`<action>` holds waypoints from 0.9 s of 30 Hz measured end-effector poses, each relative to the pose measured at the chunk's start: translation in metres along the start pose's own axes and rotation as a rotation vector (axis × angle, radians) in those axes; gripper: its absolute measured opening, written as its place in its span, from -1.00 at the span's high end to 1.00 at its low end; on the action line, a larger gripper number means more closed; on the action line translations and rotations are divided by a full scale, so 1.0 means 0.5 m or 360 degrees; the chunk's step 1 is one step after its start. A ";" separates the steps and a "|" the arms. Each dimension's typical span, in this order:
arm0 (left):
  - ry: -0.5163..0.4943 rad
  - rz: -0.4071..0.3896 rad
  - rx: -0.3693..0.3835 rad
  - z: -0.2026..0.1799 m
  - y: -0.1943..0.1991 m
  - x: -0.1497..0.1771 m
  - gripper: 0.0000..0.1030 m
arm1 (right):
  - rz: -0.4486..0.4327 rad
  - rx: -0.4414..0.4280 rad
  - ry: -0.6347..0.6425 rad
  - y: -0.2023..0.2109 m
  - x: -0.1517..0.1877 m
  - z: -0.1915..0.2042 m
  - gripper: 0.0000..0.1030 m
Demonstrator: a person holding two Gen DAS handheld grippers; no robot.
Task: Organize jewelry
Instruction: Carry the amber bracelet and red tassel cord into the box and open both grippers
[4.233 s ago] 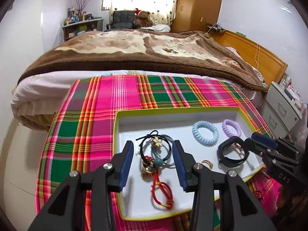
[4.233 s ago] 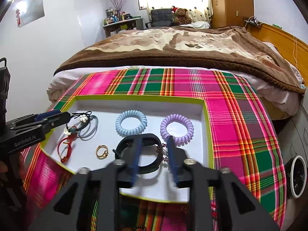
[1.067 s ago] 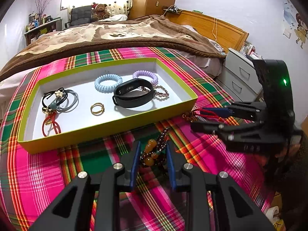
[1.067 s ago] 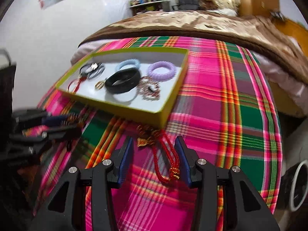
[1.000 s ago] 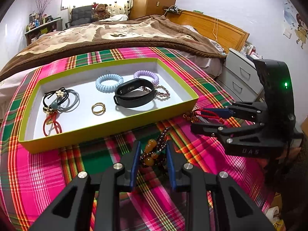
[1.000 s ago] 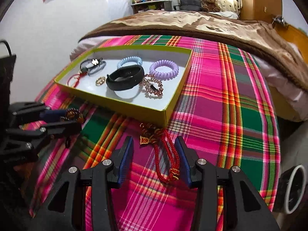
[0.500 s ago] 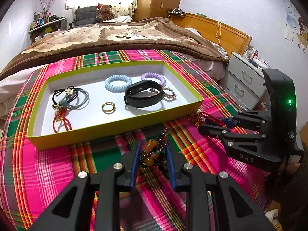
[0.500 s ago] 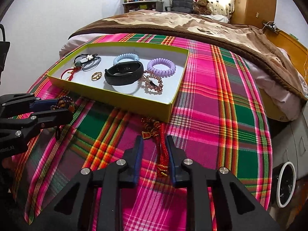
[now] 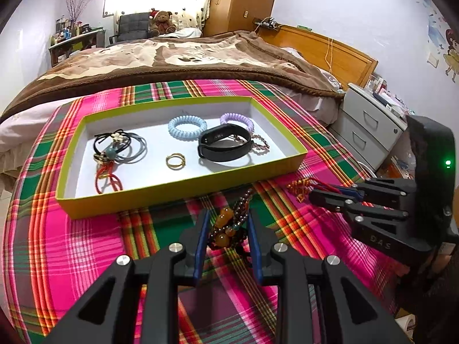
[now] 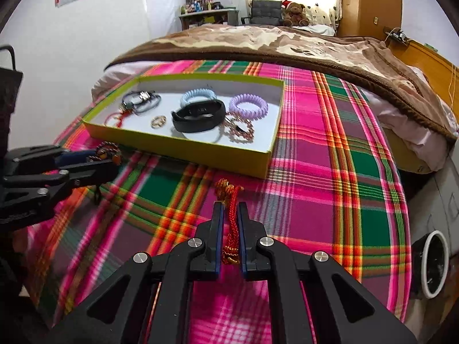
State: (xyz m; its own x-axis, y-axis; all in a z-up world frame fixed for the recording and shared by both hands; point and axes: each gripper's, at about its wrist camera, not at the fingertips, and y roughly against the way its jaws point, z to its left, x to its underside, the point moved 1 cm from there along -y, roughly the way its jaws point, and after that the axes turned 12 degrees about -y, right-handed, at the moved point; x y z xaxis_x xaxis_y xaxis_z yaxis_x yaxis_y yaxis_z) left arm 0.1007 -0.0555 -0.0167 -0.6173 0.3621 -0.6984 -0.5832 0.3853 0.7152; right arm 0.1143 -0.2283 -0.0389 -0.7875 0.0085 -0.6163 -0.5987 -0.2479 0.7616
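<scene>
Left gripper (image 9: 226, 226) pinched brown-and-amber beaded bracelet (image 9: 229, 223) over plaid cloth (image 9: 71, 246), just before green-rimmed white tray (image 9: 178, 185). Right gripper (image 10: 230, 215) jaws closing on red braided cord bracelet (image 10: 231, 209) between them.

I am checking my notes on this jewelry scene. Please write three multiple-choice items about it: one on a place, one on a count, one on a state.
1. Where does the gold ring lie?
A. on the plaid cloth
B. inside the green-edged tray
C. on the brown blanket

2. How many spiral hair ties are in the tray?
A. one
B. two
C. four

3. What is between the fingers of the right gripper?
A. nothing
B. the black wristband
C. a red cord bracelet

Answers:
1 B, the ring rests on the tray's white floor.
2 B, a blue spiral hair tie and a purple spiral hair tie.
3 C, the jaws are closing on the red cord.
</scene>
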 end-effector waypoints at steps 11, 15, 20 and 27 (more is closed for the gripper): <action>0.0036 -0.0061 -0.0092 0.032 0.038 -0.008 0.47 | -0.0102 -0.0090 -0.0040 0.040 -0.011 0.041 0.83; 0.0046 -0.0069 -0.0116 0.048 0.049 -0.009 0.47 | -0.0135 -0.0110 -0.0053 0.049 -0.018 0.051 0.83; 0.0057 -0.0087 -0.0140 0.066 0.060 -0.014 0.47 | -0.0162 -0.0126 -0.0064 0.057 -0.027 0.061 0.84; 0.0073 -0.0098 -0.0144 0.091 0.063 -0.023 0.47 | -0.0216 -0.0154 -0.0084 0.074 -0.055 0.065 0.84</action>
State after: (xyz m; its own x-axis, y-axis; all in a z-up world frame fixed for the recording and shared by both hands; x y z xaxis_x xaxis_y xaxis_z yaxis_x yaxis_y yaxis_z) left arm 0.1134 -0.0088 0.0127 -0.6012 0.3002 -0.7406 -0.6647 0.3265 0.6720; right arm 0.1094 -0.2062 0.0127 -0.7085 0.0984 -0.6988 -0.6852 -0.3330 0.6478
